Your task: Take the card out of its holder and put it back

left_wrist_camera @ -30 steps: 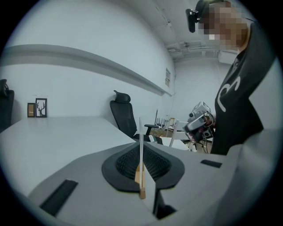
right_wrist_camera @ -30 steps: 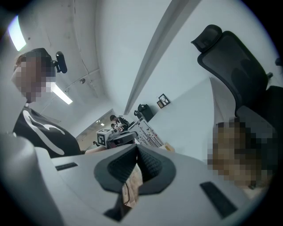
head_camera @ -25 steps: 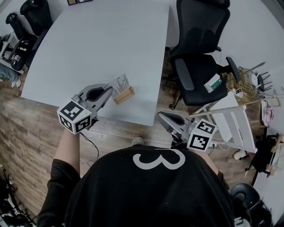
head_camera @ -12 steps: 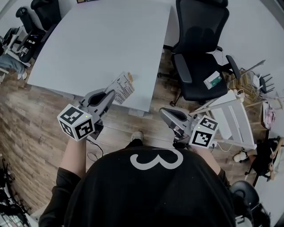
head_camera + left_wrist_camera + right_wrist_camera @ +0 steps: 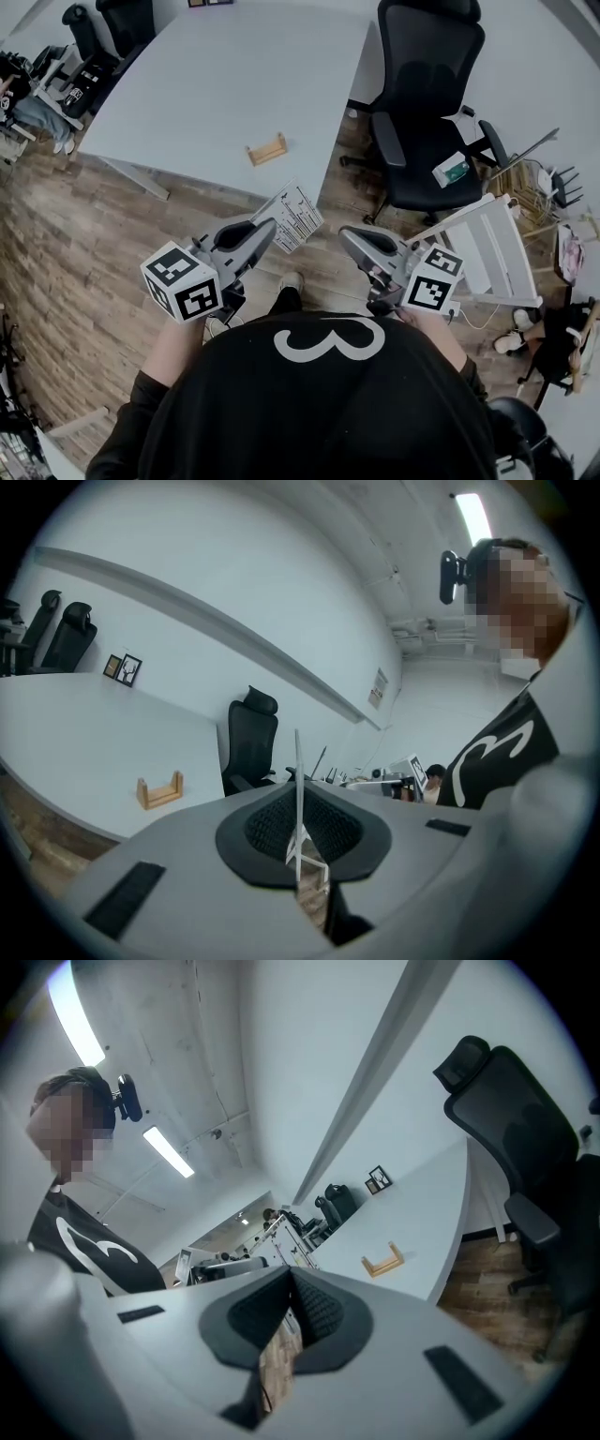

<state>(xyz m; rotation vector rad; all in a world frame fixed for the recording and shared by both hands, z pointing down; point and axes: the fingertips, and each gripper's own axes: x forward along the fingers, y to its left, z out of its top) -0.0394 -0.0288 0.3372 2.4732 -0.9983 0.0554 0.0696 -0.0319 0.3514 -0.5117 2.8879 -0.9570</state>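
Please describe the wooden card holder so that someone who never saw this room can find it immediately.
Start at the large white table. Near its edge facing the person, toward the black office chair, stands the holder: a small, light-brown wooden U, its slot empty.

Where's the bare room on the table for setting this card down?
Nearly the whole white table is bare: free beyond and left of the wooden holder. Tightest is the strip between holder and near edge, nearest the card.
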